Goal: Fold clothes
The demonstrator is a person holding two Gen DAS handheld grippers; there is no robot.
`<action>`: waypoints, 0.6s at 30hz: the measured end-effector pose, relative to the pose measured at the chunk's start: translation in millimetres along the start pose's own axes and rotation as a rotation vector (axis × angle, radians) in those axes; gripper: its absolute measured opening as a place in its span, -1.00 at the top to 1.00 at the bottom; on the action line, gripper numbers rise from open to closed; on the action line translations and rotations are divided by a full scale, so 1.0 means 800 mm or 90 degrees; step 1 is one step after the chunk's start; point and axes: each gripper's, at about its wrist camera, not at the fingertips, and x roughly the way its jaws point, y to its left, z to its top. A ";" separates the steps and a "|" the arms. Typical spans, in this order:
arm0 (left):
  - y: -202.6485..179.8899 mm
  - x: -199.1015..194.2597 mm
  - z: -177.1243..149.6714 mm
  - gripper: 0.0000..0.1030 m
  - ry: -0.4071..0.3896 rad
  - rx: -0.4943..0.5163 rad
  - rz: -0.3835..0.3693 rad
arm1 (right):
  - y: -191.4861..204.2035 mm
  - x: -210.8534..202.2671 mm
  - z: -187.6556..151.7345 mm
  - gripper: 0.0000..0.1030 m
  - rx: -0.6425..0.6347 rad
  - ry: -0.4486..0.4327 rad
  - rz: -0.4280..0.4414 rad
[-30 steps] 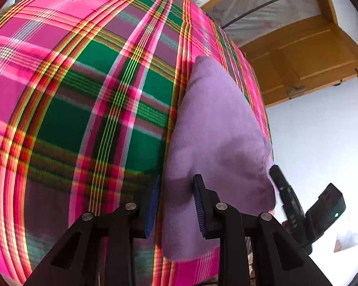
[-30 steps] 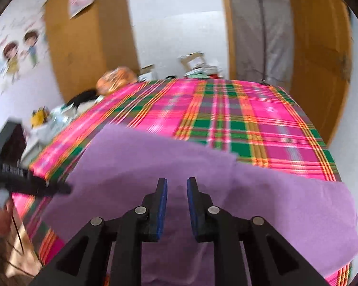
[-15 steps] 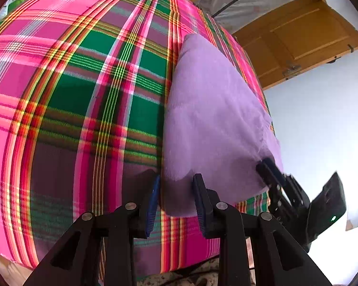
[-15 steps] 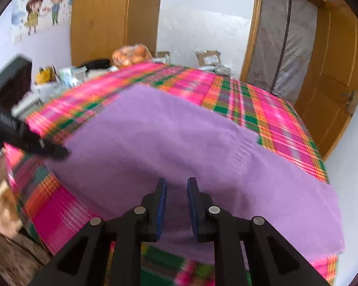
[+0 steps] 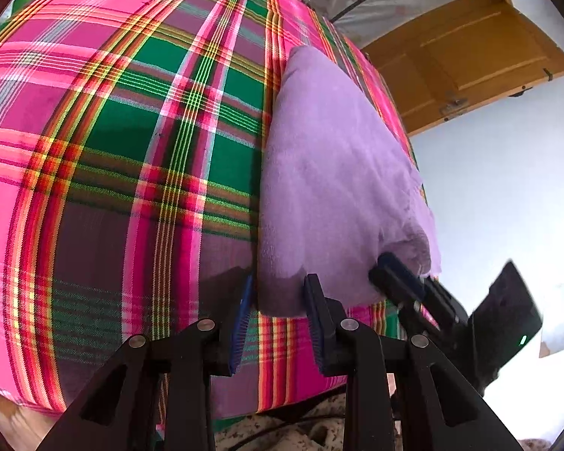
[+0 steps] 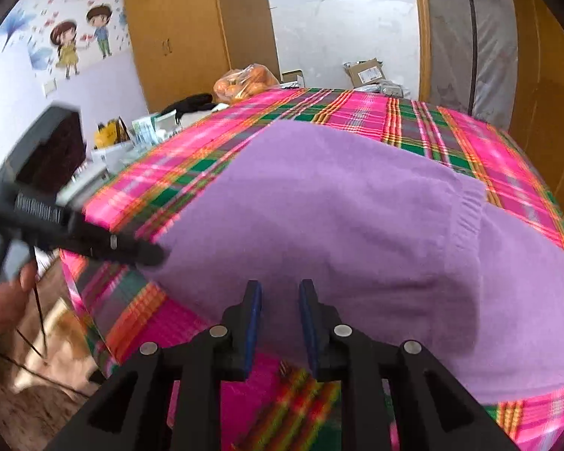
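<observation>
A purple sweater (image 5: 331,173) lies on a table covered with a pink and green plaid cloth (image 5: 112,150), its near edge at the table's front edge. My left gripper (image 5: 278,297) is shut on the sweater's near left corner, with fabric between its blue pads. My right gripper (image 6: 280,300) is shut on the sweater's (image 6: 338,225) near edge further right. In the left wrist view the right gripper (image 5: 385,268) pinches a slightly raised corner. In the right wrist view the left gripper (image 6: 146,253) meets the sweater's left edge, held by a hand (image 6: 7,297).
Beyond the plaid cloth (image 6: 488,150) stand a bag of oranges (image 6: 246,82) and a cardboard box (image 6: 364,71). A cluttered side surface (image 6: 131,135) is on the left, by a wooden wardrobe (image 6: 176,30). A wooden door (image 5: 470,64) is at the right.
Both grippers have drawn back toward the table's front edge with the sweater, which has slid along. The table's near edge and the floor have come into view.
</observation>
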 end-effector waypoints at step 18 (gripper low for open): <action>0.026 -0.037 -0.022 0.38 -0.016 0.006 -0.011 | 0.039 0.017 -0.004 0.48 -0.045 0.008 0.020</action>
